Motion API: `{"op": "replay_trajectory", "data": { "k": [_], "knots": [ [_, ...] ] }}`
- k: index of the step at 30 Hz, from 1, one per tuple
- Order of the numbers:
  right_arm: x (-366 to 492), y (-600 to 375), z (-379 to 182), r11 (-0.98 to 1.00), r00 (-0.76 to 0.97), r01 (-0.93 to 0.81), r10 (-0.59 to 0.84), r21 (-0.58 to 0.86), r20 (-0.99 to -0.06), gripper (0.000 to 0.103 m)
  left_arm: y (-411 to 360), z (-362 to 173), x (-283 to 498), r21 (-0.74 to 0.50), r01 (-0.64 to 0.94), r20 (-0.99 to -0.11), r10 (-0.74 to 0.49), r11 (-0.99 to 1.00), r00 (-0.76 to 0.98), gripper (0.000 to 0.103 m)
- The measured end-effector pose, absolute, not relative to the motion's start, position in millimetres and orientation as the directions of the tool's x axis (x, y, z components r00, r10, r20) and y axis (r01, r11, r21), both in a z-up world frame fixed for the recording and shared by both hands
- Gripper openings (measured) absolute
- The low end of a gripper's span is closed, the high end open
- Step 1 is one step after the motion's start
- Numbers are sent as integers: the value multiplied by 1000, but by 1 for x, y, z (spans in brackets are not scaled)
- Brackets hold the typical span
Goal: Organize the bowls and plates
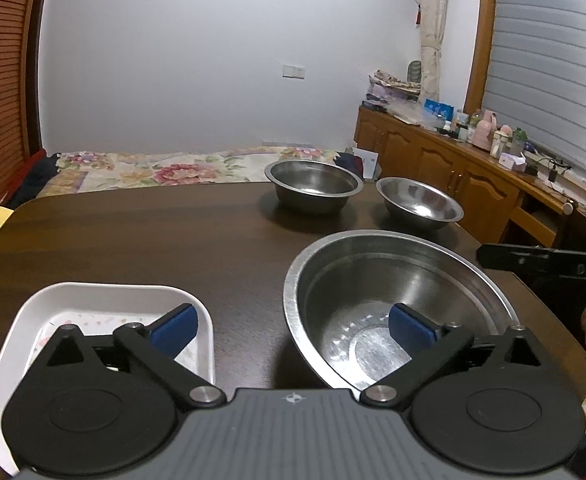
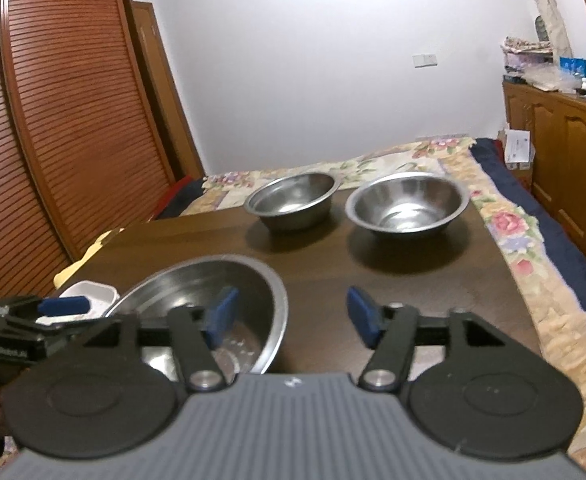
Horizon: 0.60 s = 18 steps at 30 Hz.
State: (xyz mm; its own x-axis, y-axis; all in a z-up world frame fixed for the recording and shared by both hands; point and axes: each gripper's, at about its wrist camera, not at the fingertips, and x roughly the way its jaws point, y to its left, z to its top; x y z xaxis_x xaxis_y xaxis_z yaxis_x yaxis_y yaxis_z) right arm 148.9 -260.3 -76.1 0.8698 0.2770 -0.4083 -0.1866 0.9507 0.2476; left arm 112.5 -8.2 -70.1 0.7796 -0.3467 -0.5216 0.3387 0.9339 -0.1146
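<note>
A large steel bowl (image 1: 373,280) sits near me on the dark table (image 1: 153,240); it also shows in the right wrist view (image 2: 213,280). Two smaller steel bowls stand at the far edge: one on the left (image 1: 313,190) (image 2: 293,200), one on the right (image 1: 419,202) (image 2: 407,204). A white square plate (image 1: 93,300) lies at the near left; its corner shows in the right wrist view (image 2: 91,292). My left gripper (image 1: 293,326) is open and empty, between plate and large bowl. My right gripper (image 2: 289,314) is open and empty, straddling the large bowl's right rim. The right gripper also shows in the left wrist view (image 1: 545,264).
A bed with a floral cover (image 2: 513,232) lies behind and right of the table. A wooden sideboard (image 1: 453,160) with bottles runs along the right wall. A louvred wooden wardrobe (image 2: 73,120) stands at the left.
</note>
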Motion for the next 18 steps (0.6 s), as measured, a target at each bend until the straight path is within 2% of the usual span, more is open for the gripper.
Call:
{"op": "replay_trajectory", "data": {
  "k": [2, 4, 9, 18],
  "knots": [
    [150, -263, -74, 956, 879, -172, 258, 237, -402, 88, -8, -68, 114, -110, 330, -528, -336, 938, 780, 103],
    [151, -264, -73, 963, 890, -155, 233, 220, -393, 95, -7, -66, 116, -100, 316, -533, -319, 943, 784, 103],
    [155, -269, -68, 972, 900, -138, 204, 193, -386, 102, -4, -63, 119, -90, 290, -540, -291, 953, 790, 103],
    [160, -272, -53, 978, 911, -131, 184, 164, -368, 103, 10, -50, 123, -72, 235, -529, -237, 969, 815, 103]
  ]
}}
